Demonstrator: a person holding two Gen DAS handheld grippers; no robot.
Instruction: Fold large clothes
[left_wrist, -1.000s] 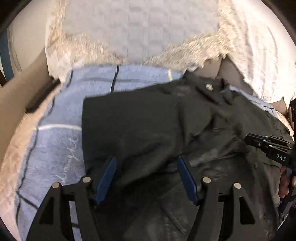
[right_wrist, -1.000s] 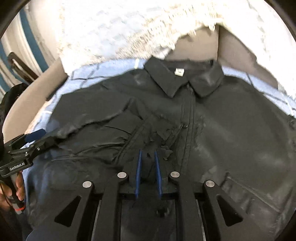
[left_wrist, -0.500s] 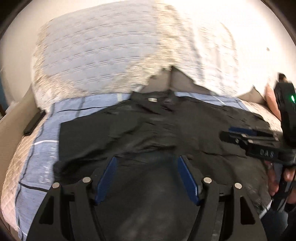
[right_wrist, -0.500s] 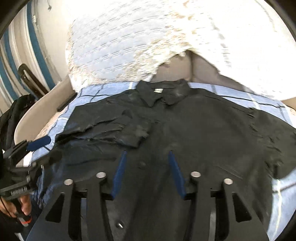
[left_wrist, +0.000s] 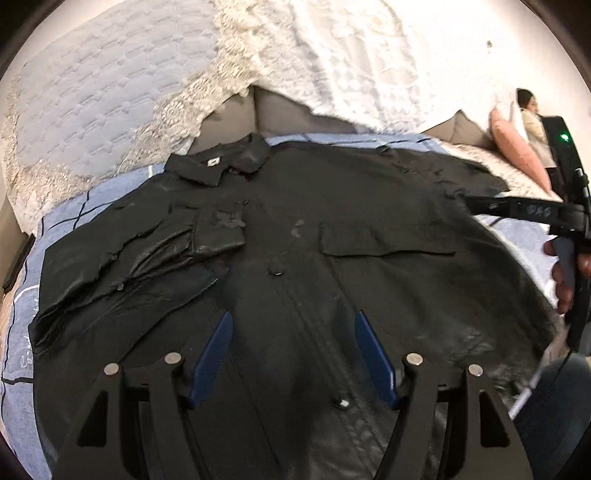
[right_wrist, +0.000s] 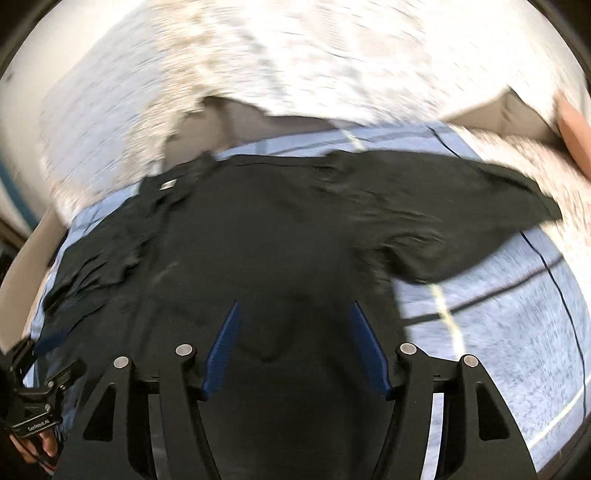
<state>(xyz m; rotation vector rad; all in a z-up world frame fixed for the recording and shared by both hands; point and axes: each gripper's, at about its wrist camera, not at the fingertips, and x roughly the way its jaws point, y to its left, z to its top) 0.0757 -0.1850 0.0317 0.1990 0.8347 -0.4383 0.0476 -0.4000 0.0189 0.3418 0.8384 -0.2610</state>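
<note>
A large black button-up shirt (left_wrist: 332, 236) lies face up on a light blue blanket (left_wrist: 22, 354), collar (left_wrist: 218, 166) toward the pillows. Its left sleeve (left_wrist: 140, 251) is folded in over the chest. Its right sleeve (right_wrist: 480, 206) is spread out to the right. My left gripper (left_wrist: 293, 325) is open and empty above the shirt's lower front. My right gripper (right_wrist: 293, 314) is open and empty above the shirt's right half; it also shows in the left wrist view (left_wrist: 517, 210) at the right edge. The right wrist view is blurred.
White lace-edged pillows (left_wrist: 110, 96) lie behind the collar against a grey headboard (left_wrist: 288, 114). A pink cushion (left_wrist: 517, 147) and a person (left_wrist: 532, 122) are at the far right. The blue blanket (right_wrist: 498, 314) extends right of the shirt.
My right gripper has opened, let go of the left sleeve and swung right. My left gripper has pulled back and turned right, so the whole shirt now shows.
</note>
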